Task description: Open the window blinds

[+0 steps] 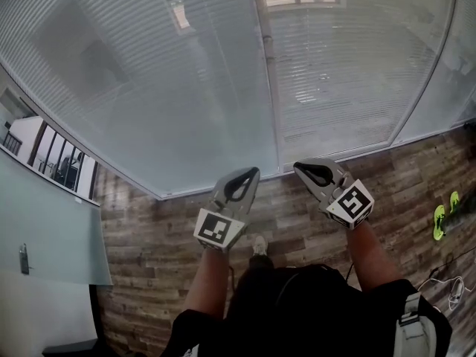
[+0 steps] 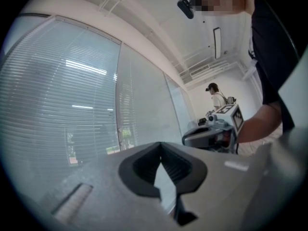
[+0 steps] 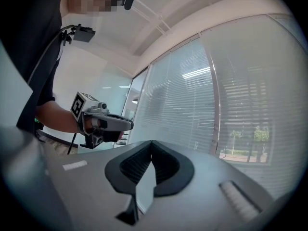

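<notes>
**Both grippers shut, near the blinds**

The blinds point(image 1: 186, 88) fill the top of the head view. The left gripper point(image 1: 251, 172) and right gripper point(image 1: 299, 166) sit low in the middle, jaws together, holding nothing. Best to find the cord or rod first, then open the jaws. No cord or rod shows in any view.

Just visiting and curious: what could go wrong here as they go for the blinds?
Both the left gripper and right gripper have shut jaws pointing at the blinds; a push might bend them. No cord or wand shows clearly, so a grab could miss. Loose cables on the floor could trip the person.
</notes>
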Demonstrator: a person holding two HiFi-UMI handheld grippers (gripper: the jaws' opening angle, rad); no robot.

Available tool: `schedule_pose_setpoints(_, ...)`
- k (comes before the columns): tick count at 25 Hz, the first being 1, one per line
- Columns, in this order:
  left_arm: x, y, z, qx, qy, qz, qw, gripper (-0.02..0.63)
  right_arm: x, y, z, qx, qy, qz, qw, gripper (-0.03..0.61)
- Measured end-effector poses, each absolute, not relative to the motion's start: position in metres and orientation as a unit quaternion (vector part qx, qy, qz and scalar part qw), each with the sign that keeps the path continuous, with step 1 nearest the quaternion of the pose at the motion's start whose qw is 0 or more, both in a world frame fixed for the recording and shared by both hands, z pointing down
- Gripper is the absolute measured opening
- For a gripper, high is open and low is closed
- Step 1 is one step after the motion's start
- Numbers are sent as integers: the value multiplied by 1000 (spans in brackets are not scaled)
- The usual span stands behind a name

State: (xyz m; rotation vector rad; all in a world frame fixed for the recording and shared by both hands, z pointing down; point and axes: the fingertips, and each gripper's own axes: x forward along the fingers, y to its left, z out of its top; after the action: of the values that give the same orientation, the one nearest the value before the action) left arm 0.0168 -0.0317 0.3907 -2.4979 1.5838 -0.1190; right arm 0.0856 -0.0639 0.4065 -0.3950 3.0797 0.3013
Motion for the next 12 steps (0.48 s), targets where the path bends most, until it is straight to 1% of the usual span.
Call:
schedule_pose_setpoints(8,-14,-82,388,-849,517,-25,110,4,60,-107,395,-151,982,114,8,6)
schedule_pose_setpoints(12,-31,-107,387,-856,507,-30,96,4,46,-134,393,-169,979,114,5,6)
